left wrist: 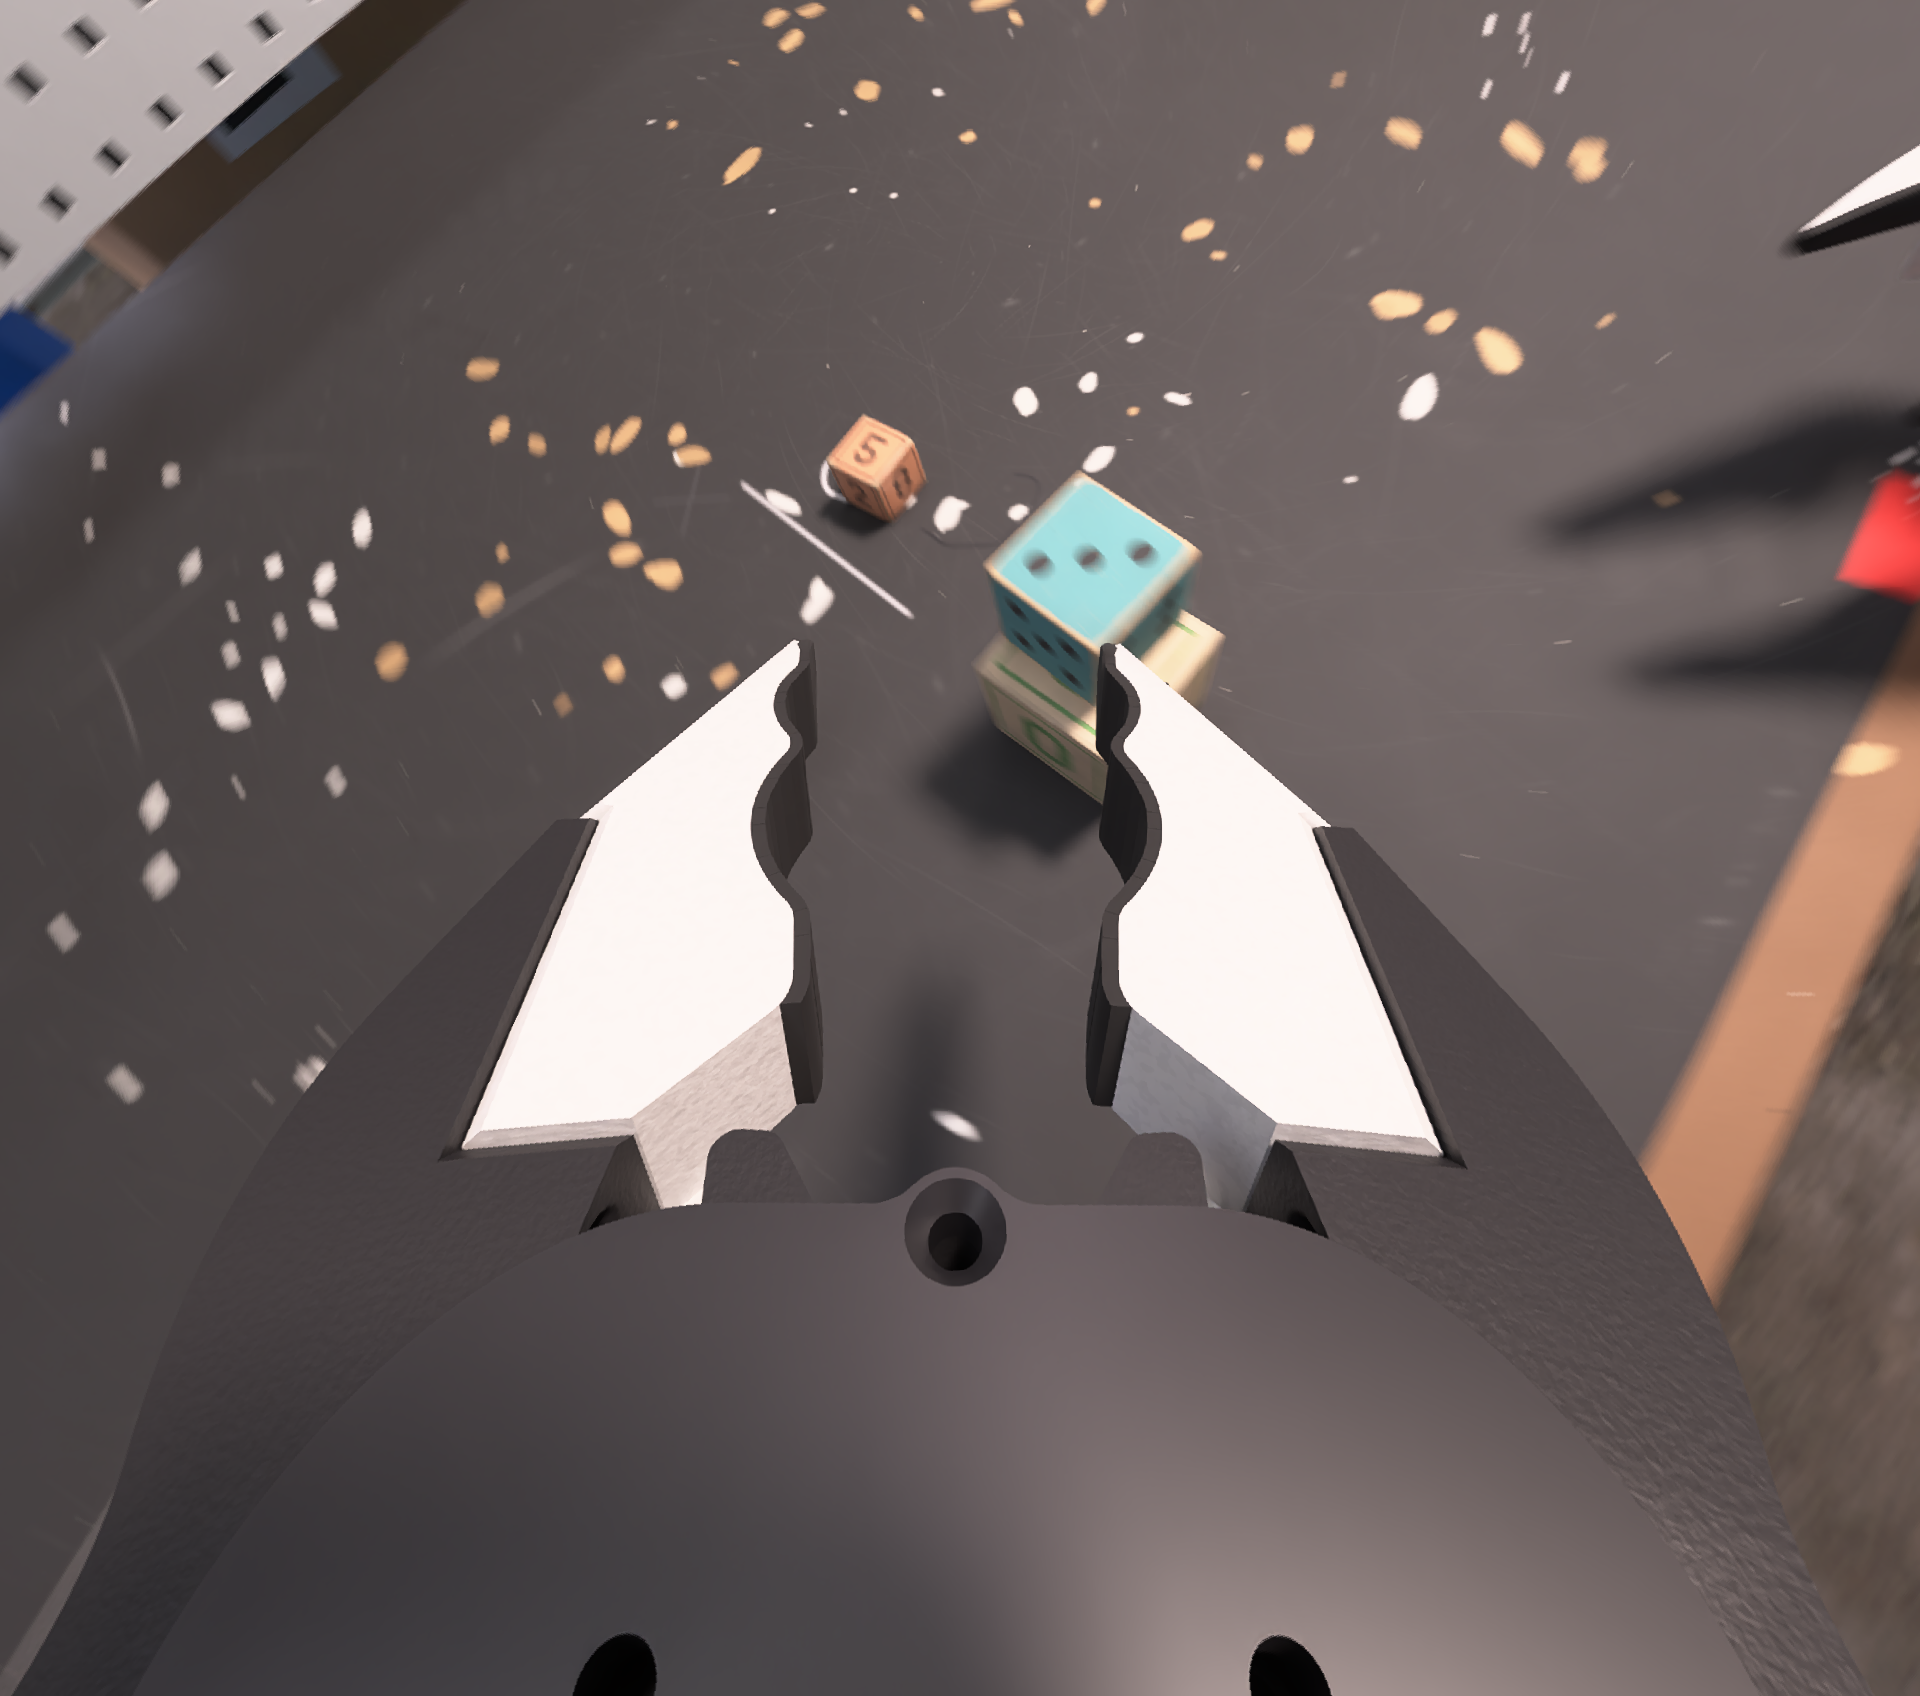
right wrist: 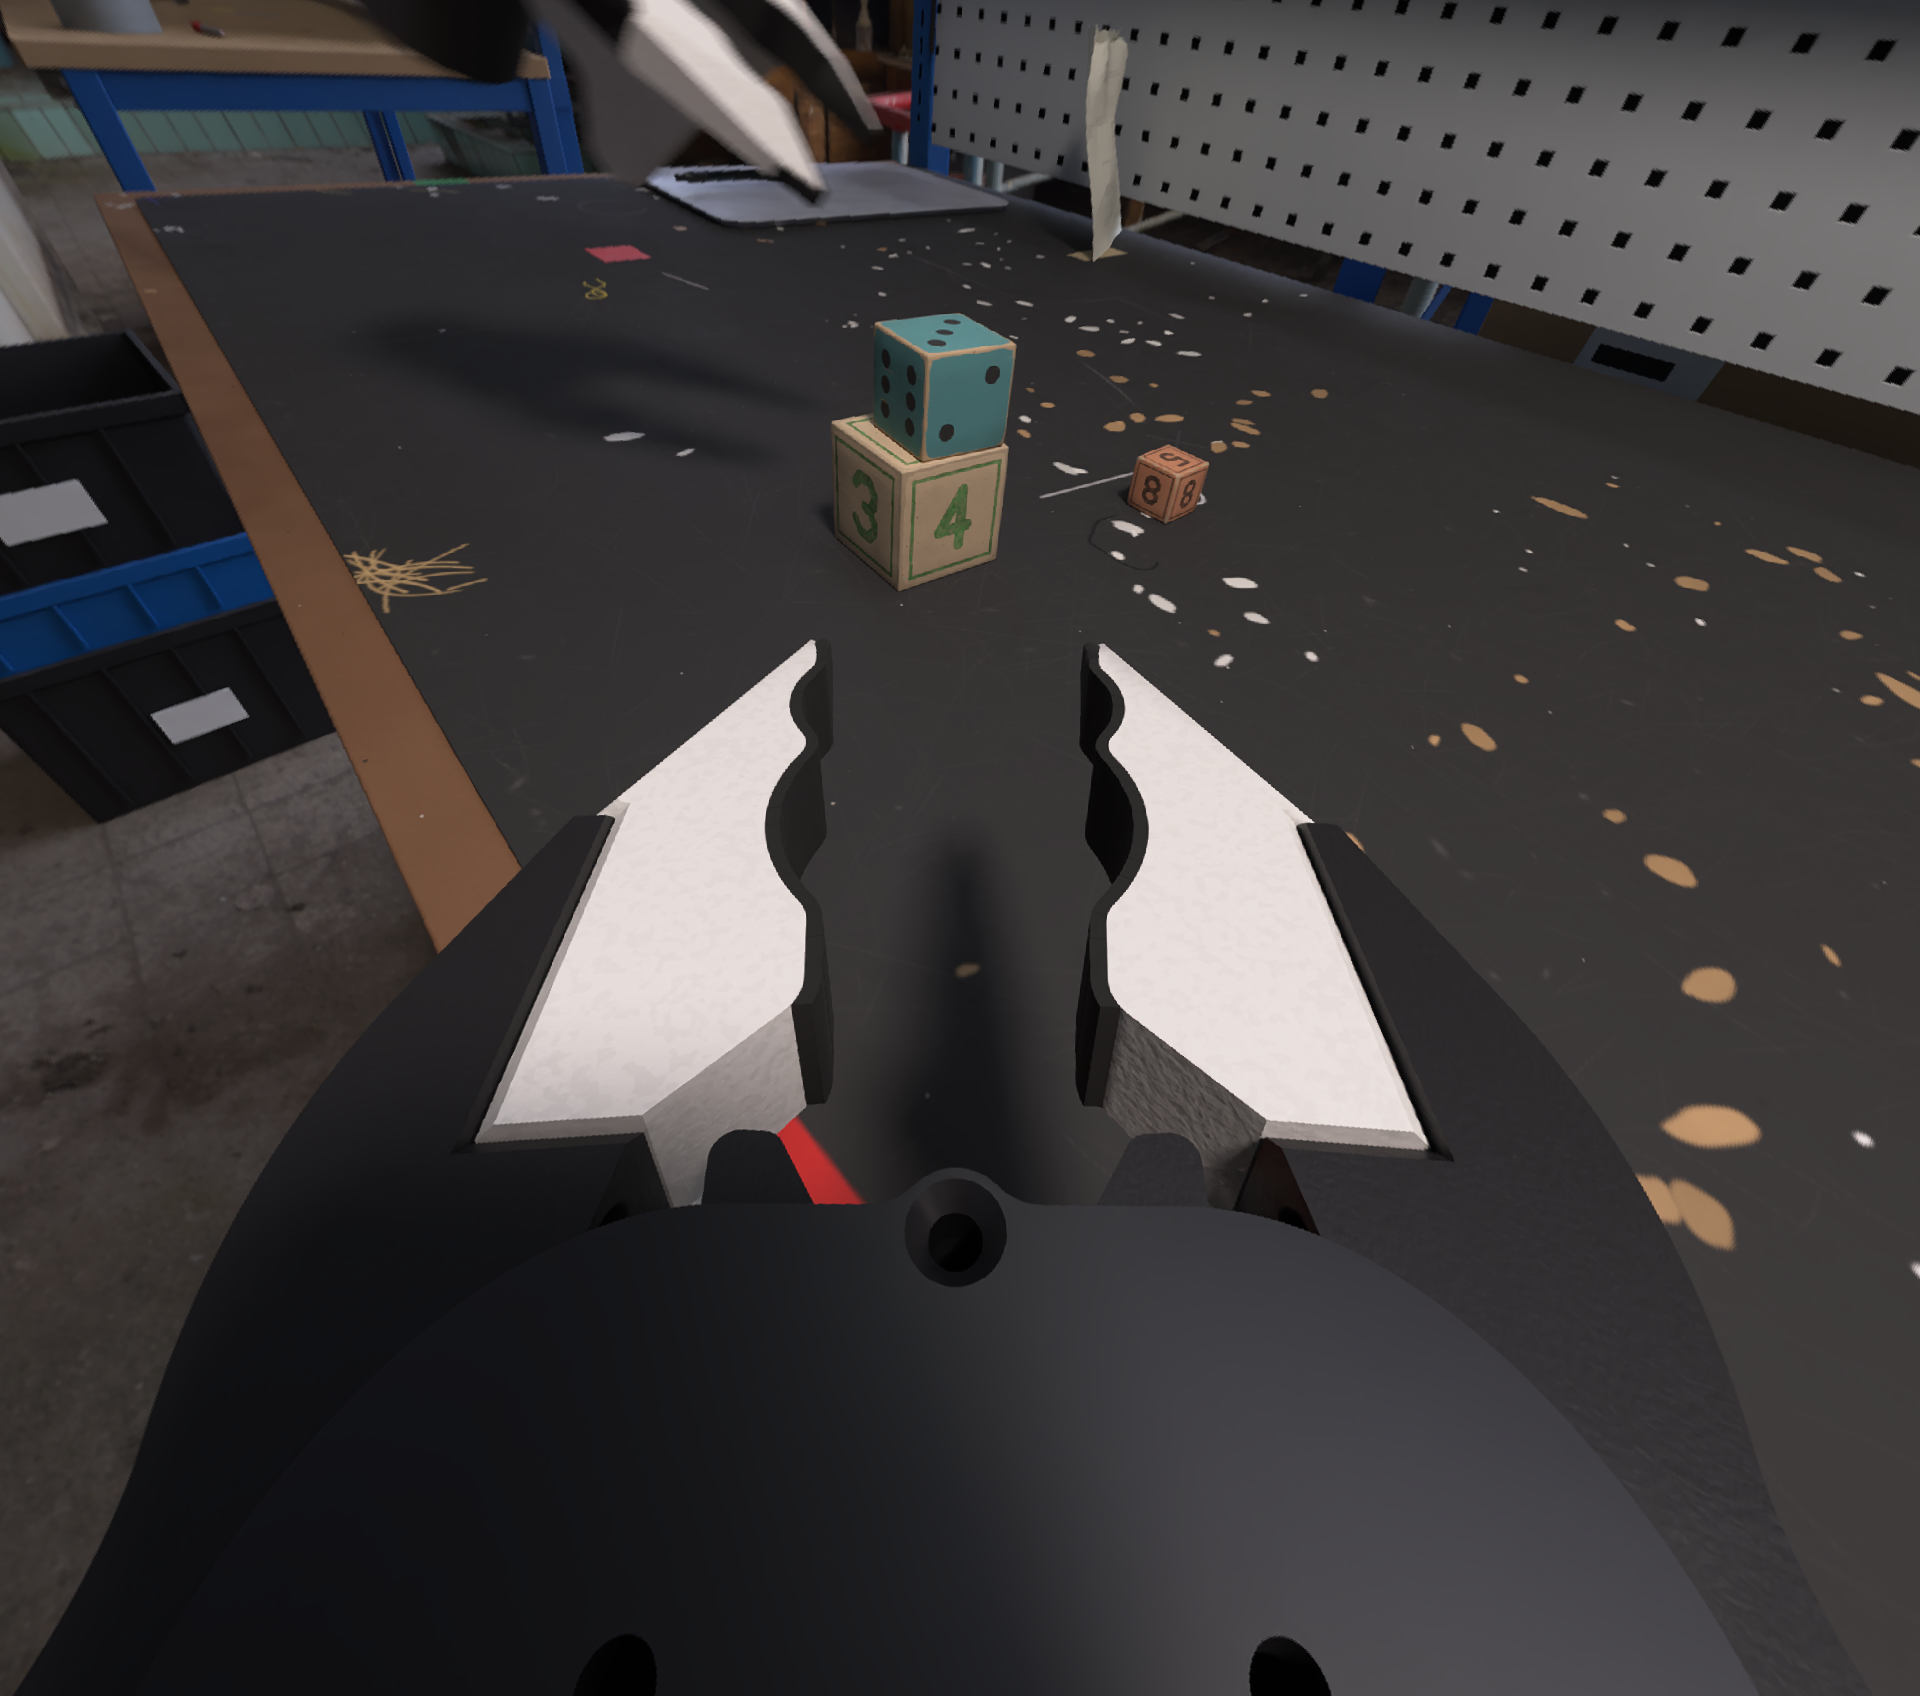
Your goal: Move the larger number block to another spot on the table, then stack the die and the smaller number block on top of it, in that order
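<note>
1. The dark table, speckled with paint flecks, fills both views.
2. The right gripper, bottom centre of its view, is released and empty; the left gripper is likewise spread, holding nothing.
3. The larger number block stands centre frame.
4. The teal die rests on it.
5. The smaller number block lies apart, to the right.
</note>
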Action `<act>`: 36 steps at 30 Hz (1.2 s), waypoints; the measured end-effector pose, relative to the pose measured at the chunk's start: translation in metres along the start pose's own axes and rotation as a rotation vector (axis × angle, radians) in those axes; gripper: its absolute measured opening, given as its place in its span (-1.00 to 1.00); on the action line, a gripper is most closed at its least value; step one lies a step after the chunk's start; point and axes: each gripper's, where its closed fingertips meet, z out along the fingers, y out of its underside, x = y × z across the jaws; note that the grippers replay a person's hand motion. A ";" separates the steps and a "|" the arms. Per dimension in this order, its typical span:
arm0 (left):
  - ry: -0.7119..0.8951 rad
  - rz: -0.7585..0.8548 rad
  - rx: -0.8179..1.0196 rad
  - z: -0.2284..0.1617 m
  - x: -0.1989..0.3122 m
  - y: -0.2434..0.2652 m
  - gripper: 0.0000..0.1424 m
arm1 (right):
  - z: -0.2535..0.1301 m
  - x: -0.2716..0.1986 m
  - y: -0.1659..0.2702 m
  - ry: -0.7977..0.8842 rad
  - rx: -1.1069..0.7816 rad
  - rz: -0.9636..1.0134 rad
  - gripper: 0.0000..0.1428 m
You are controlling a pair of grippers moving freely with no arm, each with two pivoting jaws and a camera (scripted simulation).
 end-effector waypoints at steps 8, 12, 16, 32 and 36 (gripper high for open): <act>0.279 0.331 -0.425 0.119 -0.041 -0.012 -0.33 | -0.024 0.008 -0.012 -0.030 0.185 0.119 -0.45; 0.351 0.411 -0.524 0.156 -0.039 0.007 -0.33 | -0.029 0.008 -0.016 -0.086 0.230 0.155 -0.40; 0.366 0.462 -0.570 0.179 -0.037 0.020 -0.35 | -0.034 0.008 -0.020 -0.112 0.283 0.168 -0.41; 0.407 0.536 -0.476 0.053 0.017 -0.041 -0.62 | -0.028 0.006 -0.016 -0.080 0.228 0.128 -0.44; 0.404 0.554 -0.523 0.043 0.029 -0.026 -0.62 | -0.026 0.004 -0.015 -0.075 0.213 0.107 -0.44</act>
